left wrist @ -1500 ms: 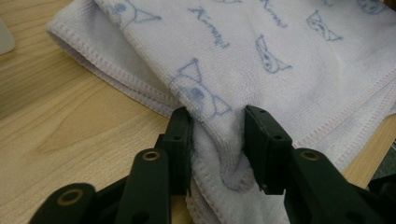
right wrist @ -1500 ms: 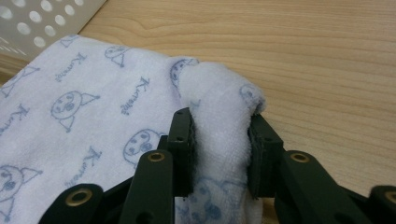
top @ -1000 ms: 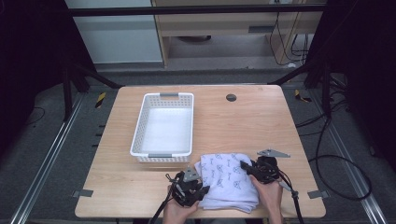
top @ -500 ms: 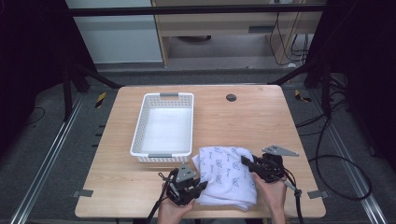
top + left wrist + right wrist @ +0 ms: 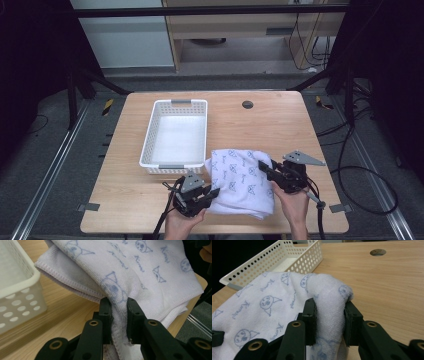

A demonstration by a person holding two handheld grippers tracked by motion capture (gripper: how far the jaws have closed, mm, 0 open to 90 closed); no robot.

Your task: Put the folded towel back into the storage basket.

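Fingers of left gripper and right gripper each pinch the printed towel, seemingly lifted beside the basket.

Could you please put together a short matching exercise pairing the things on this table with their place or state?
Things:
1. towel
2. basket
3. left gripper
4. round hole

Places or states:
A. far side of the tabletop, right of the basket
B. white, perforated, nothing in it
C. clamped by both grippers, printed with blue faces
D. shut on the towel's near left edge

Pairs: 1-C, 2-B, 3-D, 4-A
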